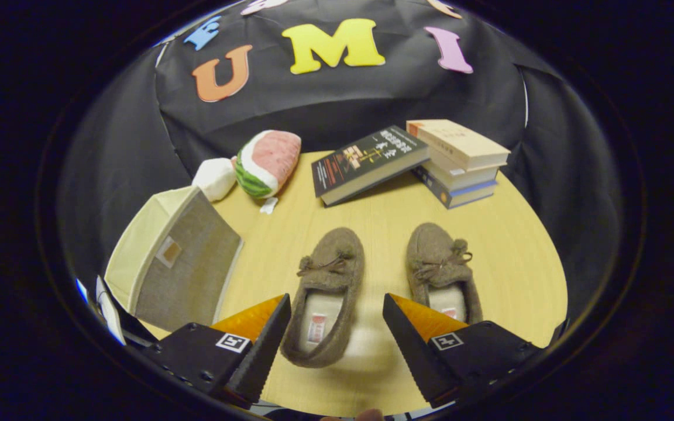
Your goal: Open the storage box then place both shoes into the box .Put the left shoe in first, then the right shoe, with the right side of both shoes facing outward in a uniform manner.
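Observation:
Two brown fuzzy slippers lie side by side on the wooden table (384, 222), toes pointing away from me. The left shoe (326, 292) sits between my fingers, its heel nearest me. The right shoe (441, 269) lies just beyond my right finger, partly covered by it. A cream and grey fabric storage box (179, 263) with its lid down stands to the left of the left shoe, beyond my left finger. My gripper (337, 336) hovers above the table, open, with nothing held.
A watermelon-slice plush (267, 161) and a white plush (215, 177) lie behind the box. A dark book (366, 162) leans on a stack of books (460, 161) at the far right. The table's round edge curves past the right shoe.

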The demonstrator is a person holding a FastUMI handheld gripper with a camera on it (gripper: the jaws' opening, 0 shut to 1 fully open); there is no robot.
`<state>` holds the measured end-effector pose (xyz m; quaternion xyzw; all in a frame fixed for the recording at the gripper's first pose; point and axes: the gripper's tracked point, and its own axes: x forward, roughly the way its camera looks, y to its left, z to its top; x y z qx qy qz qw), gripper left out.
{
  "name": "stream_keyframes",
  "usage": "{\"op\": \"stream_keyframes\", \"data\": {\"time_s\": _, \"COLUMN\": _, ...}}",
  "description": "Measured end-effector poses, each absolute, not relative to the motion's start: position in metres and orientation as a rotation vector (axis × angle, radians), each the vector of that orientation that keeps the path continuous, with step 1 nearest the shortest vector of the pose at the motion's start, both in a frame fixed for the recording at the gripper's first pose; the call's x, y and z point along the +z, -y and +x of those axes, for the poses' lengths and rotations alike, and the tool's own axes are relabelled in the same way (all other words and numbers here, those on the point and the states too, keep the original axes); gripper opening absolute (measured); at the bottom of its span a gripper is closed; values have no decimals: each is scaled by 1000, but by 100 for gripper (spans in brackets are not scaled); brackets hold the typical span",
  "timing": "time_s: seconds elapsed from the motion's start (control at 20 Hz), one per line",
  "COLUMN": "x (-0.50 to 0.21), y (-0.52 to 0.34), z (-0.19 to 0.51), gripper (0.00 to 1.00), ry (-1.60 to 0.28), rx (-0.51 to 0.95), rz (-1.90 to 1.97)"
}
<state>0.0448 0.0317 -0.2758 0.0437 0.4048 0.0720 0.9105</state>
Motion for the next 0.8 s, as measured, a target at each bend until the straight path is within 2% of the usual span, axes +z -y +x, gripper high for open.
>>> {"op": "stream_keyframes", "data": {"time_s": 0.2, "x": -318, "y": -35, "z": 50, "gripper": 93, "ry": -957, "rx": 127, "rz": 140}}
{"op": "stream_keyframes", "data": {"time_s": 0.5, "x": -341, "y": -43, "z": 52, "gripper": 49, "ry": -1037, "rx": 110, "rz": 232}}
{"op": "stream_keyframes", "data": {"time_s": 0.6, "x": -341, "y": -43, "z": 52, "gripper": 38, "ry": -1053, "rx": 94, "rz": 250}}
{"op": "stream_keyframes", "data": {"time_s": 0.65, "x": -341, "y": -36, "z": 53, "gripper": 38, "ry": -1052, "rx": 57, "rz": 252}}
{"op": "stream_keyframes", "data": {"time_s": 0.75, "x": -343, "y": -37, "z": 53, "gripper": 10, "ry": -1083, "rx": 49, "rz": 320}}
{"op": "stream_keyframes", "data": {"time_s": 0.8, "x": -340, "y": -36, "z": 54, "gripper": 10, "ry": -1083, "rx": 34, "rz": 360}}
